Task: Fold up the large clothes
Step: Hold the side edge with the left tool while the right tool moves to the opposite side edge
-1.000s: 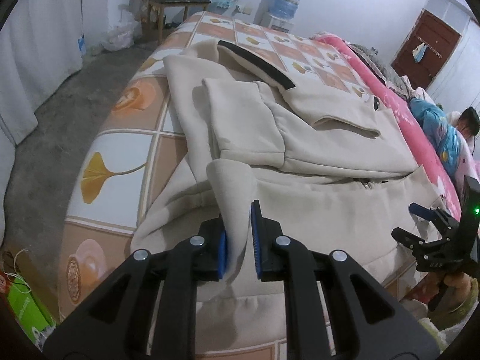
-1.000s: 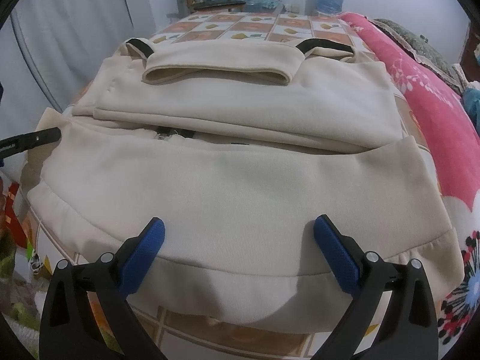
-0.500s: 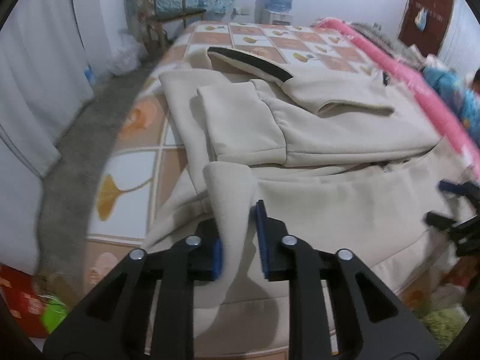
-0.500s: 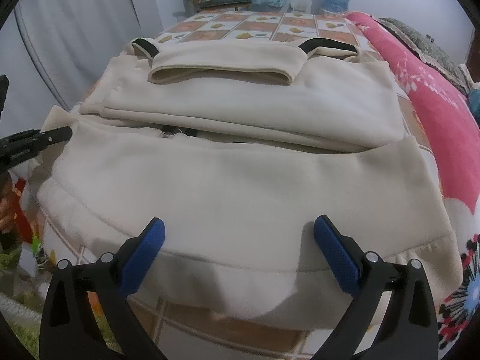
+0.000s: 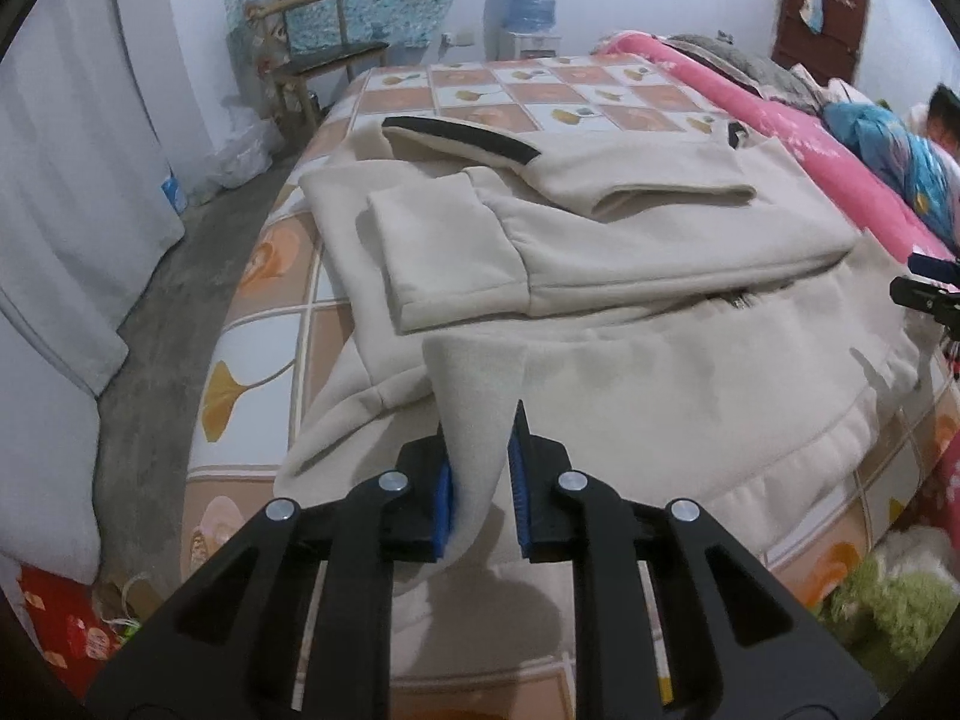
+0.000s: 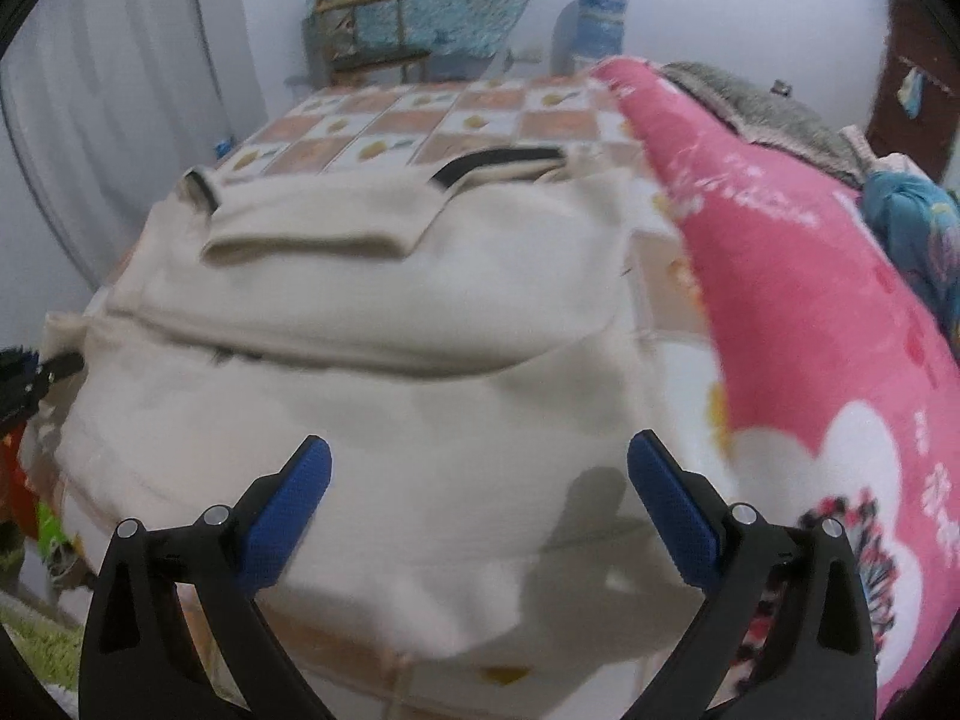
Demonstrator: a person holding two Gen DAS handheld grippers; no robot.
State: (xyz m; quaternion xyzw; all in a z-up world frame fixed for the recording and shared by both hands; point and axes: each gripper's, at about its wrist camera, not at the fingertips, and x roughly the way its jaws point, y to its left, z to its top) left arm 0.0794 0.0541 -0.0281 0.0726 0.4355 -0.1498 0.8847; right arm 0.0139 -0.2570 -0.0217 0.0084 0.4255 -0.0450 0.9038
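Observation:
A cream jacket (image 5: 630,240) with black collar trim lies on the bed, its sleeves folded across the body. My left gripper (image 5: 482,426) is shut on the jacket's lower left corner, and a flap of cloth stands up between the blue pads. In the right wrist view the same jacket (image 6: 390,300) fills the middle, and my right gripper (image 6: 480,447) hangs open above its lower right part with nothing between the fingers. The right gripper (image 5: 924,288) shows at the right edge of the left view. The left gripper (image 6: 30,369) shows at the left edge of the right view.
The bed has a checkered orange and white sheet (image 5: 540,90). A pink blanket (image 6: 810,330) runs along its right side, and a person (image 5: 942,114) lies at the far right. A chair (image 5: 318,42) and a water dispenser (image 5: 531,0) stand behind the bed. A white curtain (image 5: 72,210) hangs on the left.
My right gripper has moved right and a little up, from over the middle of the hem toward the jacket's right side. The left gripper has rolled and still holds the corner.

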